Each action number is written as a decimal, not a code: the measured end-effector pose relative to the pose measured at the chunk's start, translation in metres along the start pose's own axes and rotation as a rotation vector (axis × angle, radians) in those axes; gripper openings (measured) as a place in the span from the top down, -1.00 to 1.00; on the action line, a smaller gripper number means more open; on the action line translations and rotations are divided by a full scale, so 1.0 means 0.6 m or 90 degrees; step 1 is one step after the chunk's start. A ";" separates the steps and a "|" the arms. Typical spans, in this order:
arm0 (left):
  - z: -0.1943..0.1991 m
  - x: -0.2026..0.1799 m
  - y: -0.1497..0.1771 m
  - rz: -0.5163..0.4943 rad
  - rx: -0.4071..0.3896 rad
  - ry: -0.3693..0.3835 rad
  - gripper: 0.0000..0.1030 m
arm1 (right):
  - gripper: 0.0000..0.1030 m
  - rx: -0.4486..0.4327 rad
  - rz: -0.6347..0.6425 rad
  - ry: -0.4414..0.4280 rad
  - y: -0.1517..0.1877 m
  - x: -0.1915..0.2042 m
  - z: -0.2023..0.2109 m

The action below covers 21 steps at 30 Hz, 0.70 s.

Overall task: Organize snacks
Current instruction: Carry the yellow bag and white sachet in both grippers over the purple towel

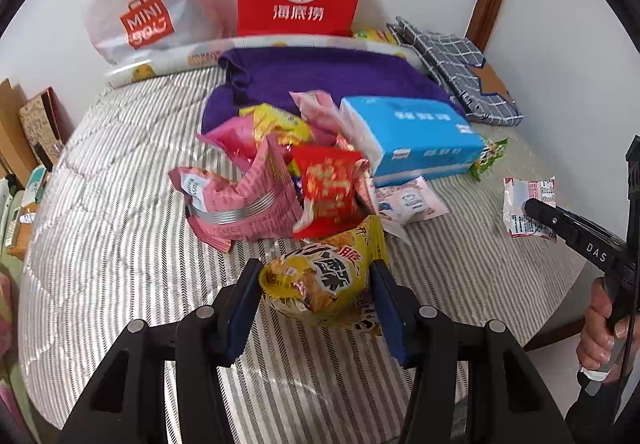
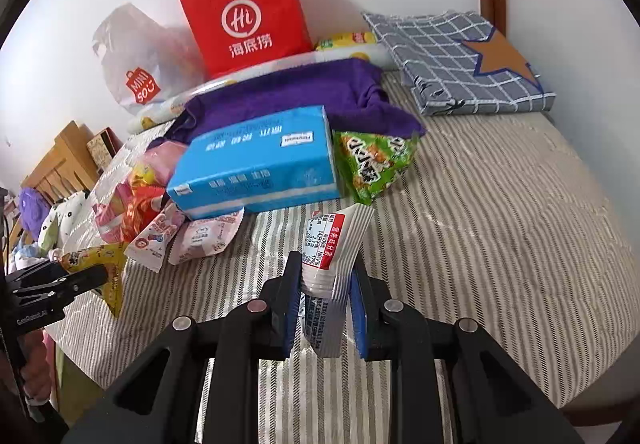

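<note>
Holding one snack in each hand-held gripper, we judge ourselves to be in the pick-up step of sorting, both packets just clear of the striped bed [image 1: 120,172]. Our left hand-held gripper [image 1: 316,284] is partly closed, its pads pressing the sides of a puffy yellow snack bag [image 1: 324,280] at the near edge of the snack pile [image 1: 280,180]. Our right hand-held gripper [image 2: 326,284] is almost fully closed on a thin white-and-red striped packet [image 2: 334,252], which stands upright between the pads, well apart from the pile.

Next, we think, each packet has to be carried to a place of its own kind or into a bag. The yellow bag is air-filled and slippery, so the grip must stay gentle but firm.

Counting outward: two packets are held. One green snack bag [image 2: 370,164] lies just beside the blue tissue box [image 2: 256,164]. Two pale pink sachets [image 2: 200,240] lie near its front. In the pile we make out roughly five more pink, red and yellow packets, though overlaps hide some. Behind stand one red paper bag [image 2: 244,16] and one white plastic bag [image 2: 128,56], with one purple towel [image 2: 320,92] and one folded checked cloth [image 2: 460,60].
</note>
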<state>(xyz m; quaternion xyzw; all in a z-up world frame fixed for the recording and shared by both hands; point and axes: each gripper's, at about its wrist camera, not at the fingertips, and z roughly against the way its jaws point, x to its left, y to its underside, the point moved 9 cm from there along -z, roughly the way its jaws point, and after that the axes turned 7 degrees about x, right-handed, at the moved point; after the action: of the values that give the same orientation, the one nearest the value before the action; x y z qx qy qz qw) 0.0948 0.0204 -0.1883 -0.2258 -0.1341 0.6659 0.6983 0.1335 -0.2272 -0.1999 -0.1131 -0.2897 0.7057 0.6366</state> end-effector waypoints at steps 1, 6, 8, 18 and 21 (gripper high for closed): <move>0.004 -0.003 -0.002 0.000 -0.002 0.000 0.00 | 0.56 -0.004 -0.001 0.000 -0.001 0.000 0.006; 0.036 -0.023 -0.020 -0.008 -0.023 0.005 0.00 | 0.56 -0.021 0.001 0.009 -0.011 0.004 0.036; 0.044 -0.030 -0.028 -0.009 -0.028 0.009 0.00 | 0.56 -0.026 0.003 0.012 -0.018 0.006 0.047; 0.069 -0.057 -0.083 -0.014 -0.044 0.027 0.00 | 0.56 -0.054 0.023 0.017 -0.061 0.032 0.087; 0.074 -0.065 -0.100 -0.016 -0.049 0.029 0.00 | 0.56 -0.063 0.027 0.019 -0.080 0.038 0.098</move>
<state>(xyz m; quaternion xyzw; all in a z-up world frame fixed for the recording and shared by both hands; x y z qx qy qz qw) 0.1225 -0.0128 -0.1157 -0.2661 -0.1463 0.6462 0.7002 0.1387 -0.2198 -0.1210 -0.1613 -0.3123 0.7018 0.6196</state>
